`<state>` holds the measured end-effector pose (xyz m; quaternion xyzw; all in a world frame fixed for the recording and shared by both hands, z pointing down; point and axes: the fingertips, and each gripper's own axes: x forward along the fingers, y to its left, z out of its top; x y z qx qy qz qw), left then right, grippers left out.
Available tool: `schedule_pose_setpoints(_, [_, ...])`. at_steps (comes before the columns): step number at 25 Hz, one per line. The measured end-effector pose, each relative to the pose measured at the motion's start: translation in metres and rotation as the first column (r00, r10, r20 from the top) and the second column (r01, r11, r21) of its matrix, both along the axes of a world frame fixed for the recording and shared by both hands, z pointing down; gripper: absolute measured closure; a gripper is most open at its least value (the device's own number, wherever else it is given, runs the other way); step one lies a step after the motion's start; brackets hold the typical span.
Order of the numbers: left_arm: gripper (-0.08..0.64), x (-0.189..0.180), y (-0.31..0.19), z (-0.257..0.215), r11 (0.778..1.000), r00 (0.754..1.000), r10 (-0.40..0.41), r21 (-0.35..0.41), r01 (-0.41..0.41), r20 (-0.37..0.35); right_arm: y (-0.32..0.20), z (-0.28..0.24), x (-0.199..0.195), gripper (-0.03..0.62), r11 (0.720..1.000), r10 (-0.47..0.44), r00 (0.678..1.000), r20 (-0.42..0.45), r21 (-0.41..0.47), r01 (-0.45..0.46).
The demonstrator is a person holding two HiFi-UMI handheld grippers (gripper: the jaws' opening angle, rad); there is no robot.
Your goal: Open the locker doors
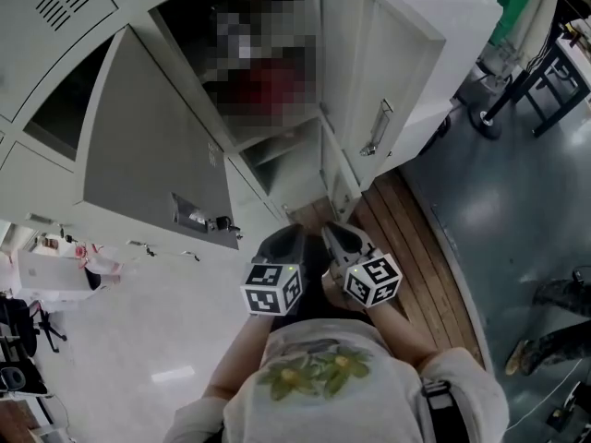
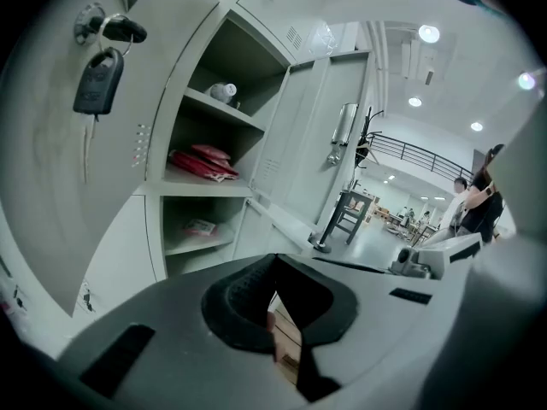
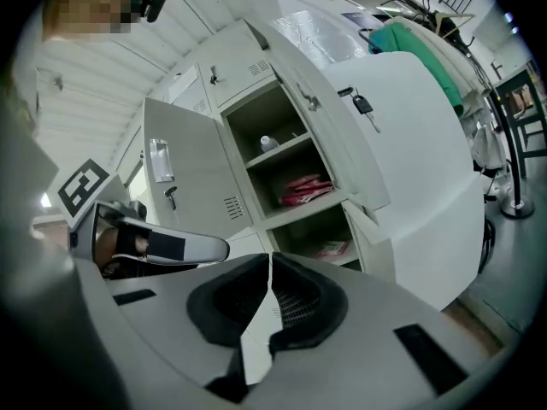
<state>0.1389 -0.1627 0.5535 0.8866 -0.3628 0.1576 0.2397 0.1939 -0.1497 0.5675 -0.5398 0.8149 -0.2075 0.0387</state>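
Left tool (image 2: pixel 273 261) has its two jaws pressed together at the tips with nothing between them; only a sliver of wooden floor (image 1: pixel 420 257) shows through the gap lower down. The right tool (image 3: pixel 270 261) is likewise closed on nothing, its dark pads meeting along a thin line. In the head view both are held side by side close to the person's chest, pointing toward the locker (image 1: pixel 55 26) and clear of it. The upper compartment stands open: its left door (image 1: pixel 152 146) is swung wide to the left, and a key (image 2: pixel 101 75) with a black fob hangs from the lock. To the right of the opening a second door (image 1: pixel 397 53), with an upright metal handle (image 1: pixel 377 127), also stands swung out. Inside, a red packet (image 2: pixel 203 162) lies on the middle shelf and a small white thing (image 2: pixel 224 91) on the shelf above. The lower compartment (image 3: pixel 299 229) is open too, its small door (image 3: pixel 369 233) turned out to the right.
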Motion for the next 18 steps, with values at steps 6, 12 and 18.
schedule_pose_setpoints(6, [0.531,-0.011,0.007,0.0,1.0,1.0,-0.011,-0.008,0.011,0.007,0.01,-0.003,-0.009,0.557,1.0,-0.024,1.0,0.005,-0.01,0.024])
schedule_pose_setpoints(12, [0.531,-0.013,0.015,-0.001,1.0,1.0,-0.012,-0.004,0.012,0.015,0.013,-0.01,-0.018,0.558,0.998,-0.062,0.998,-0.001,-0.001,0.062])
schedule_pose_setpoints(18, [0.531,-0.017,0.014,-0.005,1.0,1.0,-0.015,0.009,0.015,0.023,0.017,-0.017,-0.022,0.557,0.997,-0.074,0.997,0.007,0.005,0.074])
